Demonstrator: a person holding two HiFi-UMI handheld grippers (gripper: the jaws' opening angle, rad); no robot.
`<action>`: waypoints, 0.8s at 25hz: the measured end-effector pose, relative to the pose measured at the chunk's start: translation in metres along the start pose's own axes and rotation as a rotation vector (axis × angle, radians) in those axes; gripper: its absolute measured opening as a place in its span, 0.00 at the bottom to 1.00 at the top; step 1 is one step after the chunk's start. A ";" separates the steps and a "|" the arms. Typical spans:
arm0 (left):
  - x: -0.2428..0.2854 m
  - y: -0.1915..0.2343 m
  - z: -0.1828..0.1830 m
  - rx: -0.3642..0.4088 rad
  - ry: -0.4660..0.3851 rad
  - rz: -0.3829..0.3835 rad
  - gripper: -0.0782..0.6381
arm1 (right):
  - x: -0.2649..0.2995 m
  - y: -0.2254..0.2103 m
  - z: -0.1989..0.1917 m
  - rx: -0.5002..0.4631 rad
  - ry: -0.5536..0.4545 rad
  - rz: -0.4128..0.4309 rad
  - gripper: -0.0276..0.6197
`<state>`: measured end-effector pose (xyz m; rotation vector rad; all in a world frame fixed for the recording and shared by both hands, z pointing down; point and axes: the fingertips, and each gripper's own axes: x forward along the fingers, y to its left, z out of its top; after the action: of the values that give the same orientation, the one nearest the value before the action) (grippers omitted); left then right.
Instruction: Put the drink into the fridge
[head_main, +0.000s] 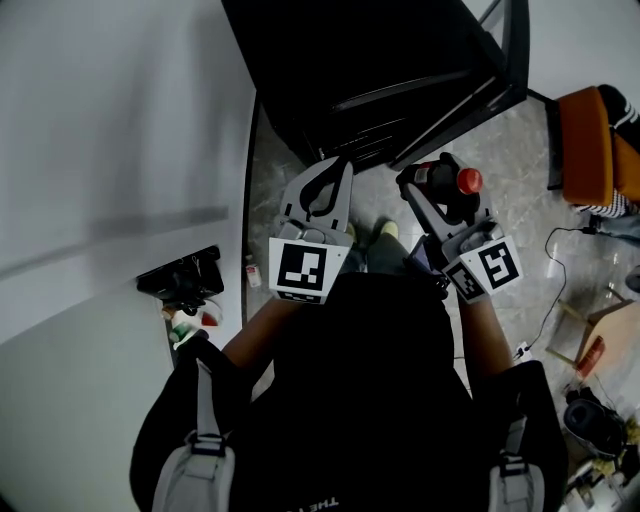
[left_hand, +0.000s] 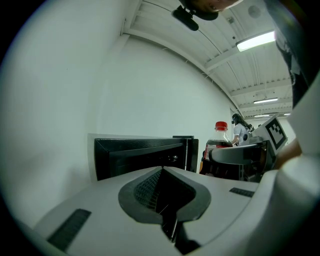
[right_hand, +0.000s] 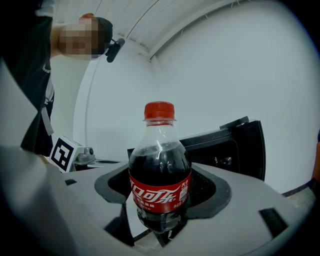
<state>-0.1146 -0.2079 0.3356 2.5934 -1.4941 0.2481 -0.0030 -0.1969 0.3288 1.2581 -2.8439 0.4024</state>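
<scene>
Looking down from the head view, the person stands right in front of the black fridge, both grippers held out over the grey tiled floor. The right gripper has the cola bottle in its jaws, red cap pointing right, just near of the fridge's right corner. The right gripper view shows it plainly: the jaws are clamped on the lower body of the cola bottle, around and under the red label. The bottle stands upright in that view, dark drink up to the shoulder. The fridge sits behind it on the right.

The left gripper is beside it on the left, nose aimed at the fridge front. Its own view shows the jaws of the left gripper pressed together with nothing between them. The fridge is dead ahead, and the bottle peeks in at the right. Whether the fridge door is ajar, I can't tell.

A white wall fills the left. An orange seat is at the far right, with a cable trailing on the floor near it.
</scene>
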 end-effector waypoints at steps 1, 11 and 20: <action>-0.001 0.000 0.000 -0.001 -0.001 0.003 0.13 | 0.000 0.000 0.001 -0.002 0.000 0.002 0.52; -0.001 0.000 0.002 0.005 -0.006 0.066 0.13 | 0.006 -0.007 0.000 -0.015 0.006 0.052 0.52; 0.036 0.002 0.007 -0.012 0.011 0.163 0.13 | 0.031 -0.056 -0.003 -0.022 0.049 0.128 0.52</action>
<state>-0.0983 -0.2405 0.3366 2.4586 -1.6994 0.2694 0.0167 -0.2546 0.3483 1.0517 -2.8883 0.3972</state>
